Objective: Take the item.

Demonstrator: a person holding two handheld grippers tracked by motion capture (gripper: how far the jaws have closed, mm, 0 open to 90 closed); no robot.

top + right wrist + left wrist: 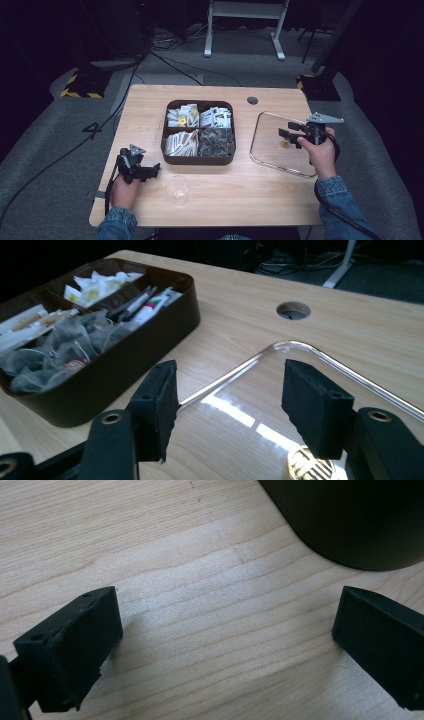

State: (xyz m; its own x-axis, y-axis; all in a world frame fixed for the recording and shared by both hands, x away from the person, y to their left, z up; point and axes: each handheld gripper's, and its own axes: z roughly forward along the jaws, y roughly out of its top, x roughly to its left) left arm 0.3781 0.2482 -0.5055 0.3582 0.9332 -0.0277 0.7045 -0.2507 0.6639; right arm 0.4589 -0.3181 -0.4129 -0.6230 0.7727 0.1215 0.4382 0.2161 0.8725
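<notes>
A dark brown tray [199,159] with four compartments of sachets, sticks and tea bags stands mid-table; its wall [150,335] is at the left of the right gripper view. A clear lid [272,147] with a gold knob [309,467] lies flat to the tray's right. My right gripper [286,129] hovers open just above the lid [240,410], jaws [232,390] wide apart with nothing between them. My left gripper [152,172] is low over the table near the tray's front left corner [360,520], open [230,615] over bare wood. A clear plastic cup [177,189] stands near the front edge.
A round cable hole [252,100] [293,310] sits in the tabletop behind the lid. Cables and a white desk frame [245,20] lie on the floor beyond the table. Bare wood stretches left of the tray.
</notes>
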